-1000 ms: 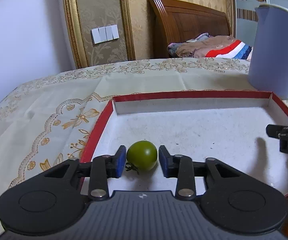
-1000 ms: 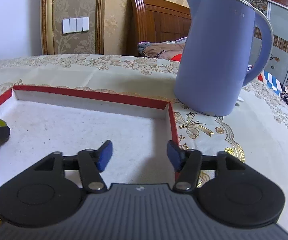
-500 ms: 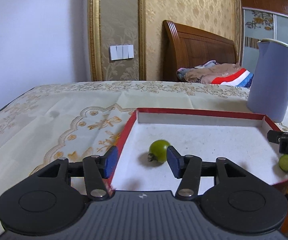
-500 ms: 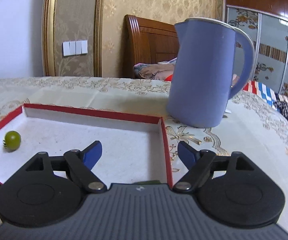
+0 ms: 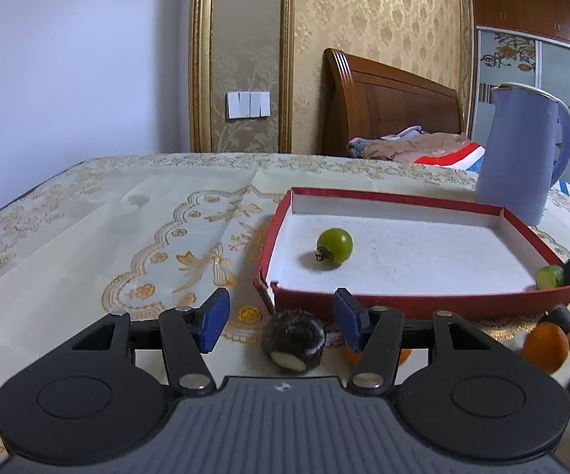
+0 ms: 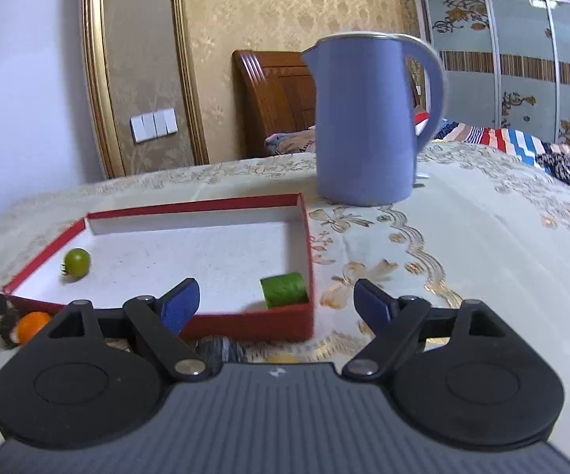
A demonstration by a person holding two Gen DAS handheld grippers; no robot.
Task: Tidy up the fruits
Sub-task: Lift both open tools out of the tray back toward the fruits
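A red-walled tray (image 5: 415, 305) with a white floor holds a green tomato (image 5: 334, 245) at its left and a green cucumber piece (image 5: 549, 276) at its near right corner. Both also show in the right wrist view: the tomato (image 6: 76, 262) and the cucumber piece (image 6: 285, 290) in the tray (image 6: 253, 320). My left gripper (image 5: 281, 316) is open and empty, just in front of the tray, over a dark round piece (image 5: 293, 340). My right gripper (image 6: 275, 303) is open and empty, at the tray's near right corner.
A blue kettle (image 5: 522, 154) stands behind the tray's far right corner. Orange pieces (image 5: 545, 347) and another dark piece (image 5: 563, 318) lie on the embroidered cloth (image 5: 126, 237) in front of the tray. A dark piece (image 6: 221, 349) lies under my right gripper.
Both grippers have pulled back and up out of the tray. My left gripper has left the green tomato in the tray and opened wider. The cucumber piece now lies in the tray.
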